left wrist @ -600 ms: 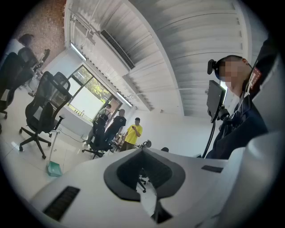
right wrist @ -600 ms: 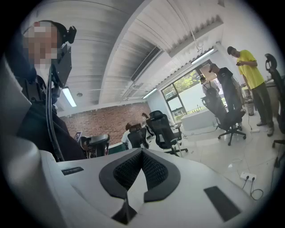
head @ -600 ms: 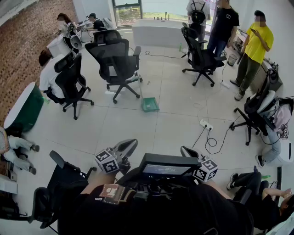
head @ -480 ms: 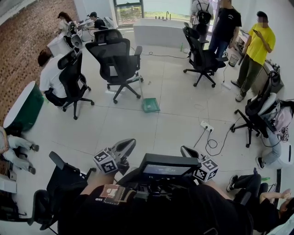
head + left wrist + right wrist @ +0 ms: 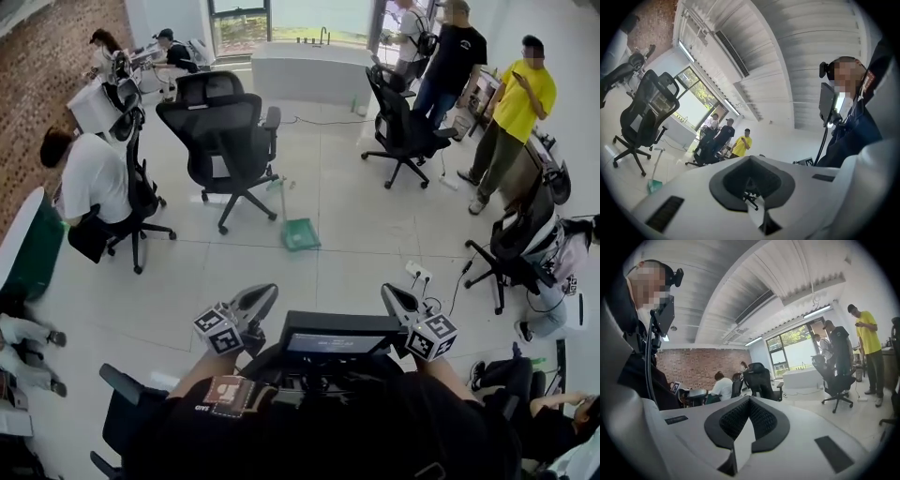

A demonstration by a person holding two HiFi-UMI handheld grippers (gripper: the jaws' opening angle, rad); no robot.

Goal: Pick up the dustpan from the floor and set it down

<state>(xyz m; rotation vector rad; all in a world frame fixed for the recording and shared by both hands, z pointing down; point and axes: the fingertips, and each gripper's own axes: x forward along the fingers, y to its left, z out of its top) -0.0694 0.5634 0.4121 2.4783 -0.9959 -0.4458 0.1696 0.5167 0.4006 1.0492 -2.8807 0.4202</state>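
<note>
The left tongs (image 5: 266,293) and the right tongs (image 5: 390,293) are held near, both squeezed closed with nothing in them. Farther off, the green dustpan (image 5: 301,234) is seen on the floor (image 5: 366,258), near a black chair (image 5: 223,141).

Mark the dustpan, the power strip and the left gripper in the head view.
dustpan (image 5: 301,234): head view, on the green pan.
power strip (image 5: 419,274): head view, on its white body.
left gripper (image 5: 270,292): head view, at its closed jaw tips.
</note>
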